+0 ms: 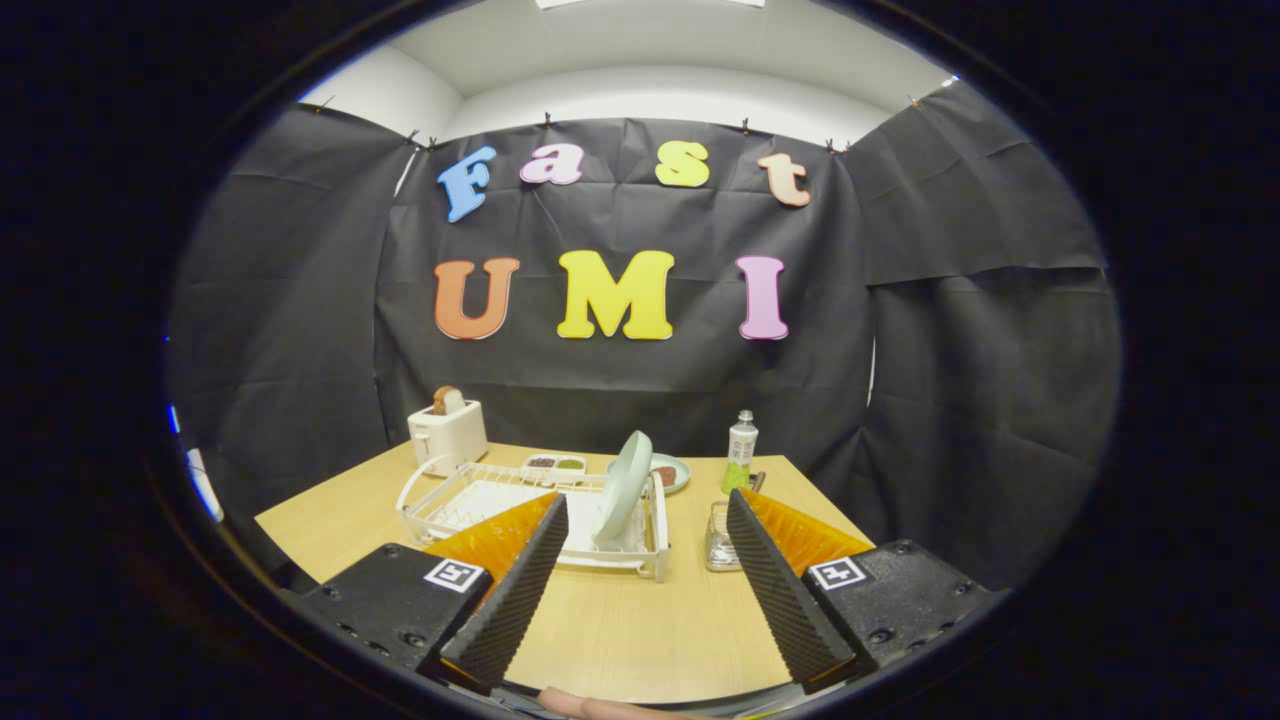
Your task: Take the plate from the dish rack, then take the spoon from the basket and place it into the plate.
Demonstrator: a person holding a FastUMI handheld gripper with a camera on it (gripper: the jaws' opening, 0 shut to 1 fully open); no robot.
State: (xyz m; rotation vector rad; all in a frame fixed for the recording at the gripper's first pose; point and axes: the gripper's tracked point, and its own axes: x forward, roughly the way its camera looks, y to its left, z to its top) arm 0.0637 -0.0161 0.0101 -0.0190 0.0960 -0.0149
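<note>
While the claw [648, 560] hangs above the near bench [620, 630] edge, its fingers stand spread wide with nothing between them, lower centre of frame. Plate [622, 487] stands on edge in the dish rack [440, 505], mid frame, leaning slightly, at the rack's right end; the slots keep it upright, so its rim is exposed for a pinch from this side. It sits beyond the fingertips, roughly in line with the gap, apart from both. Basket [720, 540] (small, clear-looking, just right of the rack) is partly hidden behind the right finger; spoon inside too small to make out. Behind the rack: toaster [447, 430] at upper left of the bench, a small two-part dish [555, 464], a second plate [672, 472] lying flat with something dark on it, and a bottle [740, 453] at right. Judgement: task not started, plate still racked. Wide spread suits straddling the rim; approach likely needs to go forward and line up on the plate's upper edge. Risk: the rack wires snag the plate on lift.
</note>
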